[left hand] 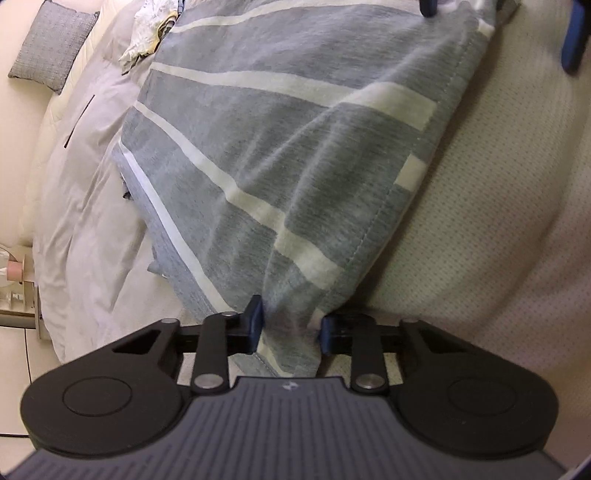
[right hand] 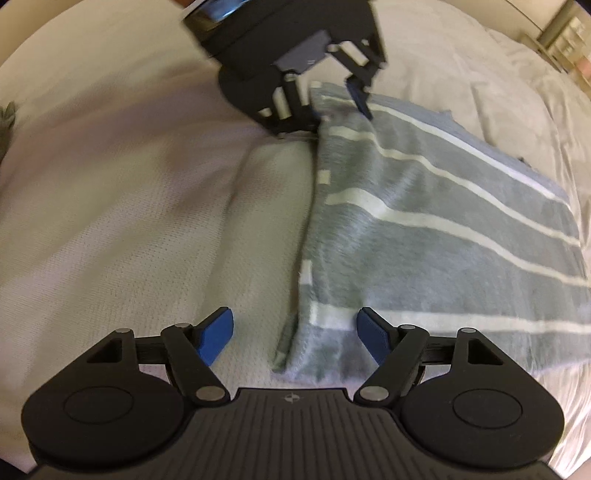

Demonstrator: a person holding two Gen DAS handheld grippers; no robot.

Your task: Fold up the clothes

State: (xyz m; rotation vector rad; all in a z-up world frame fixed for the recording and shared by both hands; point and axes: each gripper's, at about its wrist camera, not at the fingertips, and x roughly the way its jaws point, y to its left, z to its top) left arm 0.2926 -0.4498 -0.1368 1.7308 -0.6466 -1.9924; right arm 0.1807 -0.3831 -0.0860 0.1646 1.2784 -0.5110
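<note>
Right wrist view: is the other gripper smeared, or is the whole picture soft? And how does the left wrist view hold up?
Right wrist view: the left gripper at the top is motion-smeared; the striped garment is softer but readable, and fisheye bends the bedspread. Left wrist view: sharper, the garment's stitching shows; the right gripper's blue fingers blur at the top edge.

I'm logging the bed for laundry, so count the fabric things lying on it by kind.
Striped garment: 1
Grey cushion: 1
Crumpled white-and-yellow cloth: 1
Total: 3
</note>
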